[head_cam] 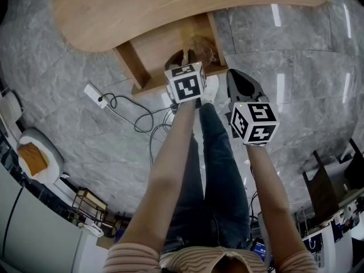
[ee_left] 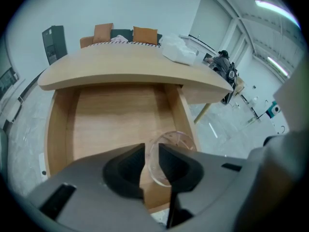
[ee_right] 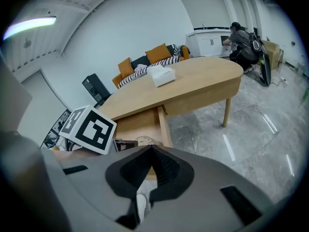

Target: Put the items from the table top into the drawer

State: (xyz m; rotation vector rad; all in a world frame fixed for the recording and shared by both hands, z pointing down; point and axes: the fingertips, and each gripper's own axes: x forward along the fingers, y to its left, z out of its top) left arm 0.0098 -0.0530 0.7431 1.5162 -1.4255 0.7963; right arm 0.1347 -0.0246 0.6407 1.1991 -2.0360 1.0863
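Note:
A clear glass (ee_left: pixel 173 146) stands in the front right corner of the open wooden drawer (ee_left: pixel 111 115) under the table top (head_cam: pixel 142 4). My left gripper (ee_left: pixel 151 150) reaches down over the drawer's front, and the glass's near wall sits in the narrow gap between its parted jaws; the pads do not seem to press on it. In the head view the left gripper (head_cam: pixel 185 61) is mostly hidden by its marker cube, beside the glass (head_cam: pixel 200 49). My right gripper (head_cam: pixel 239 81) hangs shut and empty over the floor, right of the drawer. A white tissue pack (ee_right: pixel 161 75) lies on the table.
A white power strip (head_cam: pixel 95 95) with cables lies on the grey marble floor left of the drawer. A sofa with orange cushions (ee_left: pixel 120 34) stands behind the table. A person (ee_right: pixel 244 37) stands at a far counter. My own legs and shoes are below the drawer front.

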